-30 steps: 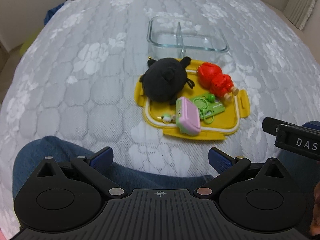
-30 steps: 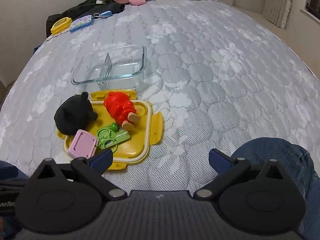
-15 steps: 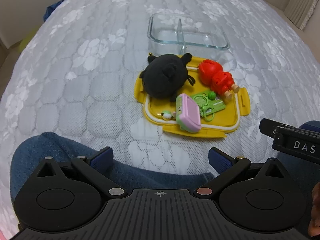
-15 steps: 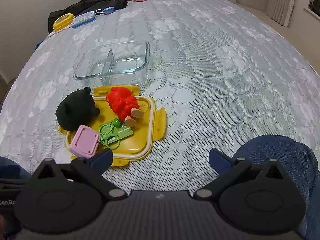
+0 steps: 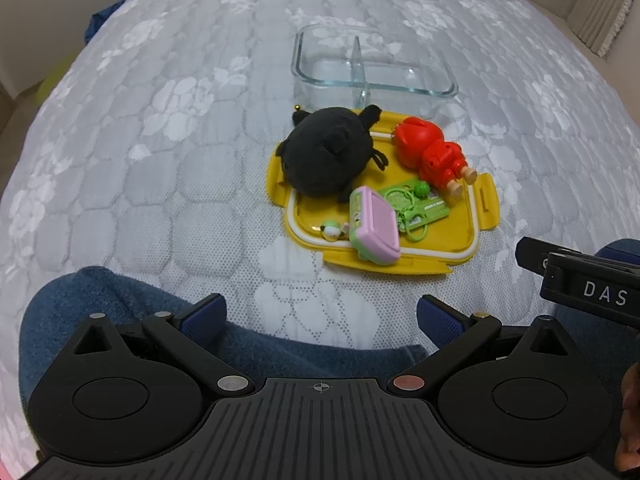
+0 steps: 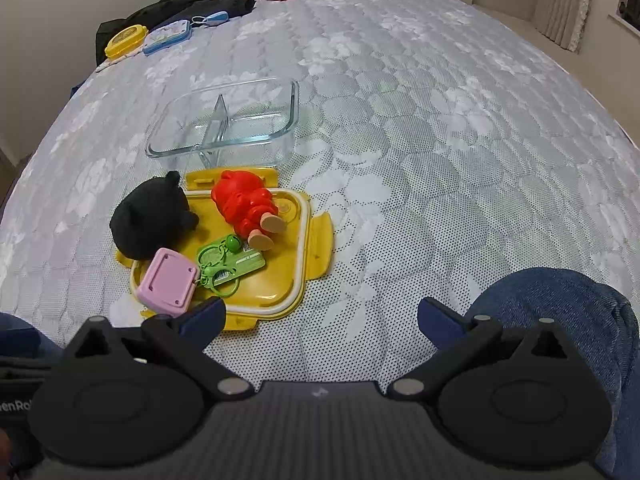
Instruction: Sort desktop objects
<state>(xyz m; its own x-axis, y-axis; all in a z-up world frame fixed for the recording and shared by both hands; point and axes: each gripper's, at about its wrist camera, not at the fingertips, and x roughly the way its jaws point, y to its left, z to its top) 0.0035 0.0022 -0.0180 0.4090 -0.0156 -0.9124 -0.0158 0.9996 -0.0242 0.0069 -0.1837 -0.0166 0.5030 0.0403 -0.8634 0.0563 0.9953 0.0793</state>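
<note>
Left gripper (image 5: 320,316) wide, holding nothing; right gripper (image 6: 320,316) wide, empty, near yellow lid (image 6: 280,296).

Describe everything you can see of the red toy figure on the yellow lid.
The red toy figure is glossy, plastic-looking, with a rounded head and two tan feet. It lies on its side on the yellow lid, head toward the glass container, feet pointing at the green keychain. Neither claw touches it.
</note>
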